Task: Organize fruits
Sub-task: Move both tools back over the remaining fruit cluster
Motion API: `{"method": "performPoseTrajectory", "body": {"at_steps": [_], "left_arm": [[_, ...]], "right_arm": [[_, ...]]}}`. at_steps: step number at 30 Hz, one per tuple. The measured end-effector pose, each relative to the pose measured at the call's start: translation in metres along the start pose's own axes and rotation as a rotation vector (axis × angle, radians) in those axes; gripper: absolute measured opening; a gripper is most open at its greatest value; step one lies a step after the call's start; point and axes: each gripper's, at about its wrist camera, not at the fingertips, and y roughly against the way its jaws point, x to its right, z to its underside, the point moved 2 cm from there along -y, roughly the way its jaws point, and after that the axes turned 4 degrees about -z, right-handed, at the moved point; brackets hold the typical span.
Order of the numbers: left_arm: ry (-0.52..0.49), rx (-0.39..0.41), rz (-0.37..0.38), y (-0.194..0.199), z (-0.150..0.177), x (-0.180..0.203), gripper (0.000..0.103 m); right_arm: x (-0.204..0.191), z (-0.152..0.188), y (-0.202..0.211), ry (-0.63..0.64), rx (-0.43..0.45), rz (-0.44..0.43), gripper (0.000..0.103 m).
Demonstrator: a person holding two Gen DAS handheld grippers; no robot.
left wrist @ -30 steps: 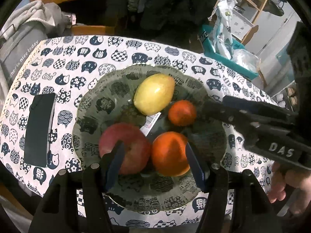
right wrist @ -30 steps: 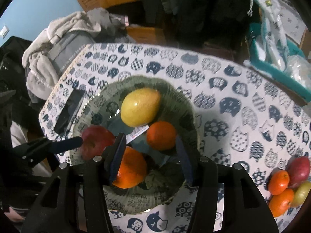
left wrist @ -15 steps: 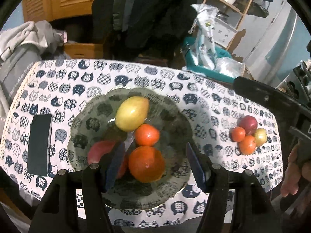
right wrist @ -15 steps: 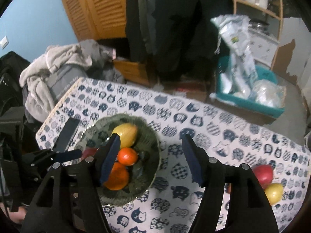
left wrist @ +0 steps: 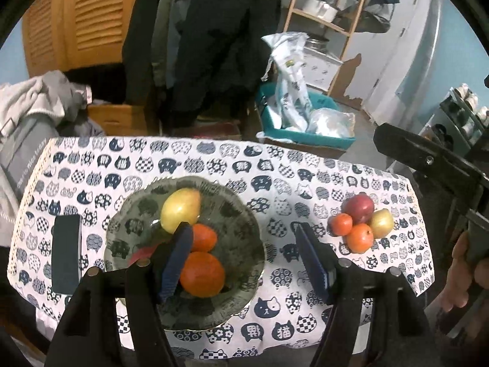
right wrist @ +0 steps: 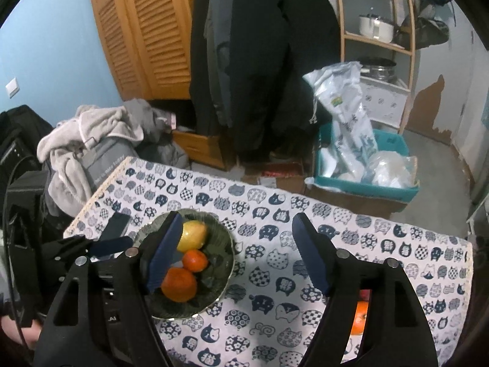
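While the glass plate (left wrist: 244, 229) sits at the table's (left wrist: 214, 159) nine o'clock side, it carries a yellow pear (left wrist: 180, 209), two oranges (left wrist: 203, 275) and a half-hidden red apple (left wrist: 142, 252). Four more fruits (left wrist: 362, 223) cluster at three o'clock, well apart. Left gripper (left wrist: 244, 260) hangs above, fingers wide, gripping nothing; right gripper (right wrist: 237, 252) likewise spread, empty. Dark phone (left wrist: 65, 252) lies left of the plate.

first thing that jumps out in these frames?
The glass plate on the cat-print tablecloth, left of centre, holding a yellow pear and two oranges. Next, the loose fruit pile on the cloth to the plate's right. Both the left gripper and right gripper hang open and empty above the table.
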Motion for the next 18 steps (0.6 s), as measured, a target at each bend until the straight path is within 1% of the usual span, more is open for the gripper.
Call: {"method": "performPoseTrajectory", "body": {"at_steps": [4, 6, 9, 15, 18], "left_arm": [[-0.023, 0.014, 0.01, 0.006, -0.002, 0.012, 0.074], [-0.032, 0.017, 0.015, 0.009, -0.003, 0.018, 0.075], [-0.042, 0.022, 0.022, 0.012, -0.005, 0.027, 0.079], [-0.064, 0.022, 0.033, 0.012, -0.008, 0.044, 0.079], [-0.079, 0.016, 0.041, 0.011, -0.009, 0.055, 0.079]], "right_arm": [[0.007, 0.0, 0.016, -0.009, 0.02, 0.008, 0.077], [0.009, 0.0, 0.023, -0.008, 0.029, 0.022, 0.08], [0.015, 0.003, 0.033, -0.007, 0.043, 0.043, 0.081], [0.03, 0.008, 0.052, -0.023, 0.065, 0.066, 0.084], [0.039, 0.012, 0.06, -0.029, 0.073, 0.092, 0.084]]}}
